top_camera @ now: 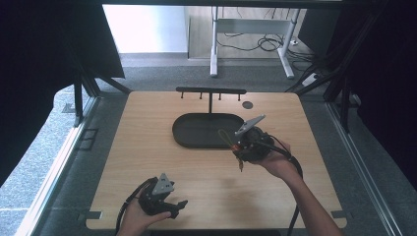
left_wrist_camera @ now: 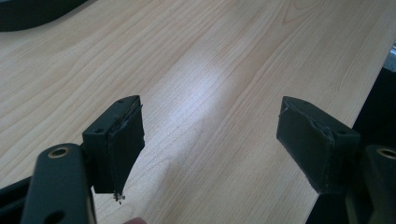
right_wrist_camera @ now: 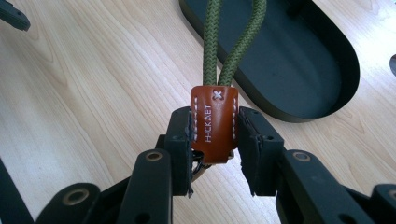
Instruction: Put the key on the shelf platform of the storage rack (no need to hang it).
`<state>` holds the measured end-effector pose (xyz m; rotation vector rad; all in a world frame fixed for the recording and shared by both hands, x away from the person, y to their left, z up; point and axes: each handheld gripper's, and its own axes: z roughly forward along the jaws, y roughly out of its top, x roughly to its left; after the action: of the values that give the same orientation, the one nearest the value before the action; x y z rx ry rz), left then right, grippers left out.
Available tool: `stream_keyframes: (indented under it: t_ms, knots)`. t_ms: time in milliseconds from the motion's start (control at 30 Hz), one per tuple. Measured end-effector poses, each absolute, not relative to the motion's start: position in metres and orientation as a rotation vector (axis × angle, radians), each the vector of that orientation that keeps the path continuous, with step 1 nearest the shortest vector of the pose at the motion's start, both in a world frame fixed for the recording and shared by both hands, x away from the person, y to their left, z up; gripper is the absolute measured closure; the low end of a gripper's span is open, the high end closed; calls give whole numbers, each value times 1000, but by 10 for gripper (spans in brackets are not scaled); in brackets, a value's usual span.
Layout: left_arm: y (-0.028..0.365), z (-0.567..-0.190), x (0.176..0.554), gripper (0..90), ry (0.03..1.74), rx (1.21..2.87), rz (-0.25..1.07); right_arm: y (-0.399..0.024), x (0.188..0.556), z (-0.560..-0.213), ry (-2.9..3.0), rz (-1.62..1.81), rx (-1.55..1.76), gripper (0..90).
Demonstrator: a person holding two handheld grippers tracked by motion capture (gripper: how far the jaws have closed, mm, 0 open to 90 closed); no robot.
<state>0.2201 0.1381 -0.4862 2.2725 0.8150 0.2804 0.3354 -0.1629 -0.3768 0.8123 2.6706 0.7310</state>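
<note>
A brown leather tab [right_wrist_camera: 213, 112] with white stitching joins the two ends of an olive-green cord loop [right_wrist_camera: 211, 46]. My right gripper [right_wrist_camera: 215, 133] is shut on this tab, and the cord runs forward over the dark oval tray [right_wrist_camera: 303, 79]. In the high view the right gripper [top_camera: 238, 146] hovers at the tray's [top_camera: 183, 138] right front edge, with the thin cord [top_camera: 225, 136] reaching over the rim. My left gripper [top_camera: 180, 206] rests near the table's front left. Its jaws stand wide apart over bare wood [left_wrist_camera: 210, 135], with nothing between them.
A black T-shaped hook rack [top_camera: 211, 91] stands behind the tray. A small dark disc [top_camera: 247, 104] lies at the back right of the wooden table [top_camera: 147, 162]. Table edges lie close to the left gripper. Black curtains and metal frames flank both sides.
</note>
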Motion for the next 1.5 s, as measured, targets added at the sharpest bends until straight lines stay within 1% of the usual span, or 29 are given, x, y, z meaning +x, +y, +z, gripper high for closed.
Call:
stream_keyframes:
  t_ms: [233,533,967,1200,1500]
  knots:
    - [136,-488,220,230,794,2290,276,-164,337,-378,2669,723,824,670]
    - [135,-487,219,226,772,2290,282,-167,337,-366,2641,735,828,670]
    - [135,-487,219,226,774,2292,286,-178,345,-363,2620,740,870,671]
    - [137,-486,219,227,785,2284,290,-181,356,-366,2616,737,901,672]
    - [139,-484,218,227,787,2281,294,-173,377,-367,2626,724,916,672]
